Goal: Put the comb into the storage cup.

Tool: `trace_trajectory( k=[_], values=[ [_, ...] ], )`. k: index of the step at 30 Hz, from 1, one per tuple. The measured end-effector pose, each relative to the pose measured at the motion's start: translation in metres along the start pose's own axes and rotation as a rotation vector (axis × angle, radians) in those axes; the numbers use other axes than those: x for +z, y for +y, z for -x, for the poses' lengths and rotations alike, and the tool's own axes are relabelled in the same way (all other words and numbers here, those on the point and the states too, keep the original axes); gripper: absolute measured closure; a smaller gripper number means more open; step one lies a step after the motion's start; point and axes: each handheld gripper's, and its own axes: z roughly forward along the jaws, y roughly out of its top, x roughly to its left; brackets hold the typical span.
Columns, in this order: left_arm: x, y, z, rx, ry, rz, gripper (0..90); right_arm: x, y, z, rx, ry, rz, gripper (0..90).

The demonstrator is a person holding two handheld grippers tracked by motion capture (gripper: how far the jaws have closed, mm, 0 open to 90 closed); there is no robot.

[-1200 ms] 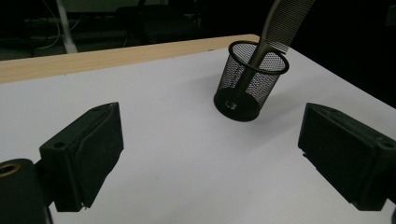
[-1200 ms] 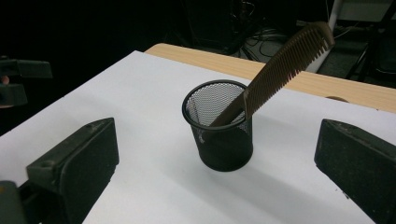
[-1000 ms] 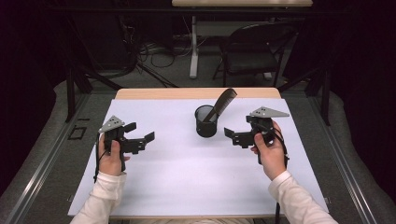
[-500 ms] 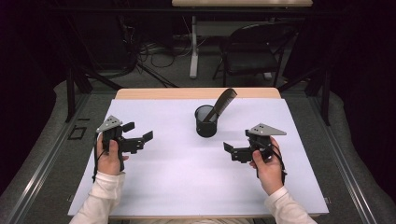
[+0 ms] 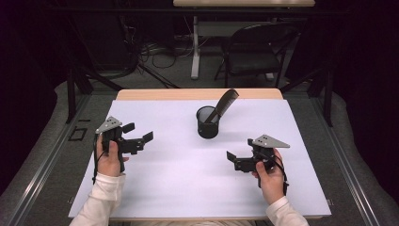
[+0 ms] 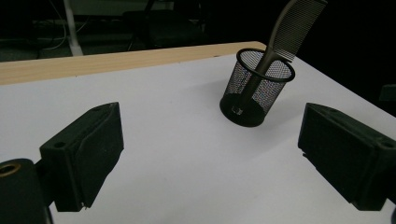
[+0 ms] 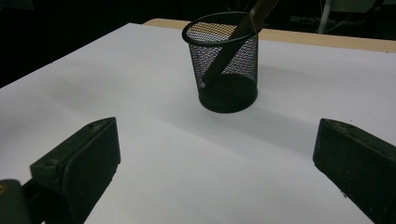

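Note:
A black mesh cup [image 5: 207, 123] stands on the white-covered table [image 5: 179, 188], toward the far middle. A dark comb [image 5: 226, 104] stands in it, leaning up and to the right. My left gripper [image 5: 138, 132] is held over the table's left side, open and empty, pointing toward the cup. My right gripper [image 5: 238, 159] hovers at the right, nearer the front edge, also open and empty. In the left gripper view the cup [image 6: 254, 88] and comb [image 6: 292, 25] lie ahead of the gripper [image 6: 210, 158]. The right gripper view shows the cup [image 7: 224, 65] and comb [image 7: 258, 13] beyond the gripper [image 7: 215, 168].
A bare wooden strip [image 5: 197, 94] runs along the table's far edge. Behind the table stand a dark chair [image 5: 256, 56] and cables on the floor. White surface spreads between the two grippers and in front of the cup.
My right gripper has drawn back from beside the cup toward the front edge. The left gripper has hardly moved. Cup and comb are unchanged.

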Motion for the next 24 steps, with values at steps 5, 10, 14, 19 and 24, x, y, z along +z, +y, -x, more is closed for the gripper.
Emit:
trace_trajectory(
  k=[5, 10, 14, 19, 24],
  values=[
    [0.0, 0.0, 0.0, 0.002, -0.001, 0.001, 6.9, 0.002, -0.006, 0.002, 0.001, -0.007, -0.011, 1.0],
    [0.0, 0.0, 0.0, 0.002, -0.001, 0.003, 6.9, 0.004, -0.012, 0.002, -0.011, -0.009, -0.016, 1.2],
    [0.0, 0.0, -0.001, 0.001, 0.0, 0.002, 6.9, 0.005, -0.017, 0.001, -0.016, 0.0, -0.018, 1.2],
    [0.0, 0.0, -0.001, 0.003, 0.0, -0.001, 6.9, 0.006, -0.021, 0.001, -0.017, 0.002, -0.024, 1.6],
    [0.0, 0.0, -0.003, 0.002, 0.009, 0.0, 6.9, 0.005, -0.022, 0.002, -0.023, -0.005, -0.014, 2.6]
  ],
)
